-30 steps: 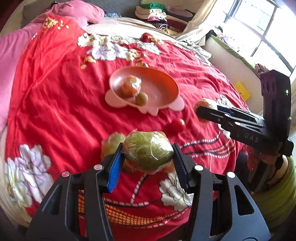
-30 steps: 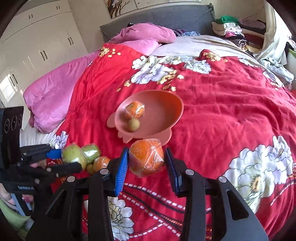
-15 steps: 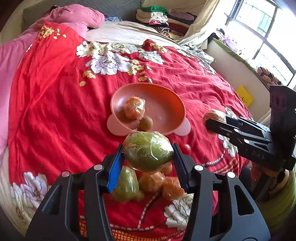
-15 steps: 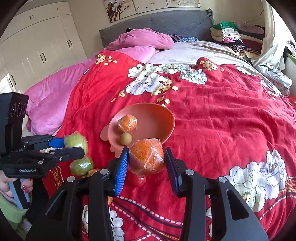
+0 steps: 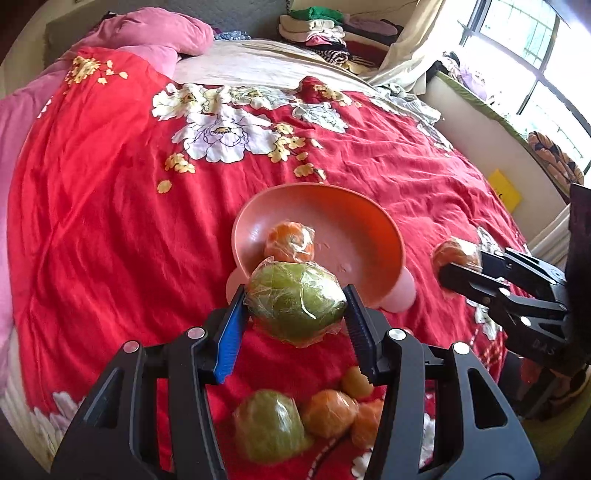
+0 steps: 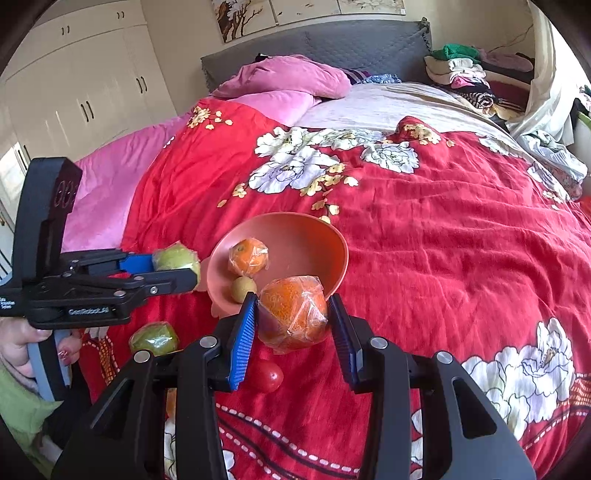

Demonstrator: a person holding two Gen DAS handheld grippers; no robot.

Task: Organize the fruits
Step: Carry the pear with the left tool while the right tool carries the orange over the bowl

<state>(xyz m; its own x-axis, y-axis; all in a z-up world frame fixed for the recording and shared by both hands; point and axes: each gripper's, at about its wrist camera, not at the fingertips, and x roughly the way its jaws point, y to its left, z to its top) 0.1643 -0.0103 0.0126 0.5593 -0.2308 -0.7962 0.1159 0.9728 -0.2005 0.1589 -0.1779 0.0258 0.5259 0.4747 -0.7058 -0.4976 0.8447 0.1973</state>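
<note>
We found the left gripper clamped on a green fruit wrapped in clear film, held just in front of the near rim of the pink bowl. The right gripper was clamped on a film-wrapped orange, also at the bowl's near rim. The bowl sat on a red flowered bedspread.

Only the left wrist view showed us the loose pile on the bedspread below the gripper: another green fruit, two wrapped oranges and a small yellow-green fruit. It also showed a window and a yellow card beside the bed.

Only the right wrist view showed us a small red fruit under the gripper, a small pale fruit in the bowl beside a wrapped orange, white wardrobes, wall pictures and the hand on the left gripper's handle.

On the left gripper's body we read "GenRobot.AI"; smaller lettering beside it was not legible. On the right gripper, seen from the left wrist, we made out only "DAS".
</note>
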